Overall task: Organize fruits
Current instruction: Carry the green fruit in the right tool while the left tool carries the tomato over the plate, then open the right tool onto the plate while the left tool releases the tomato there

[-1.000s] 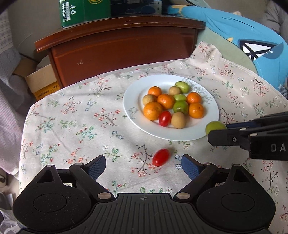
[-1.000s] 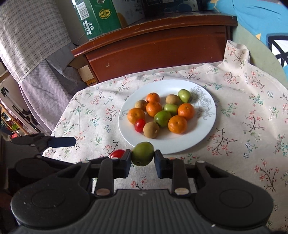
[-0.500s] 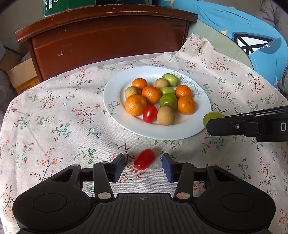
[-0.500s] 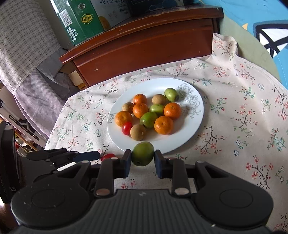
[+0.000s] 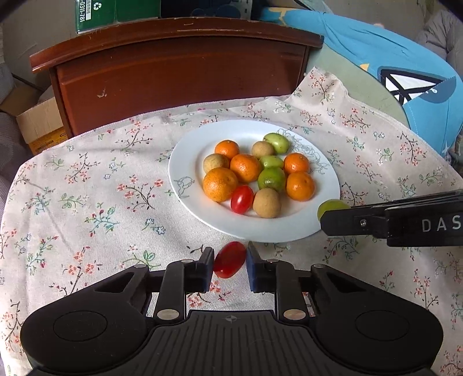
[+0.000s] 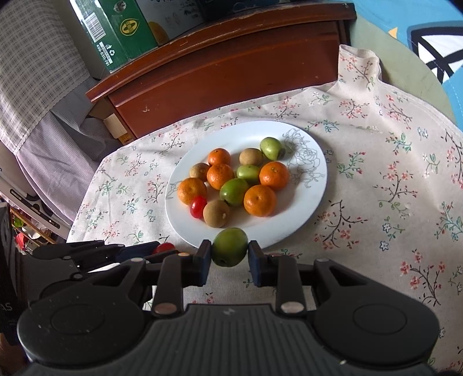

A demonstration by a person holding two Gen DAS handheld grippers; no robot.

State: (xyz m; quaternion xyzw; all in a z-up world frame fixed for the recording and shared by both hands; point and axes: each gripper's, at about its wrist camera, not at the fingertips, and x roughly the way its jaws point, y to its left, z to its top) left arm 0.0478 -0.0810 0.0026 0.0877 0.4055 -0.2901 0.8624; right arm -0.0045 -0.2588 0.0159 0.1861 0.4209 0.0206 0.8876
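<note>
A white plate (image 5: 188, 162) on the floral cloth holds several small oranges, green fruits, brown fruits and one cherry tomato (image 5: 242, 199). Just in front of the plate's near rim, my left gripper (image 5: 230, 256) has its jaws closing on a second red cherry tomato (image 5: 230, 261), with both blue pads against its sides. My right gripper (image 6: 230, 256) is shut on a green fruit (image 6: 230, 250) at the plate's (image 6: 306, 185) front edge. From the left wrist view that green fruit (image 5: 331, 206) shows at the plate's right rim.
A dark wooden cabinet (image 5: 173, 72) stands behind the table, with a green carton (image 5: 95, 11) on top. A cardboard box (image 5: 37, 124) sits at the left, a blue cushion (image 5: 405, 66) at the right. Checked fabric (image 6: 34, 57) hangs at the left of the right wrist view.
My left gripper's wide-open jaws have closed in until they meet the cherry tomato on the cloth. My right gripper has kept its hold on the green fruit near the plate's edge.
</note>
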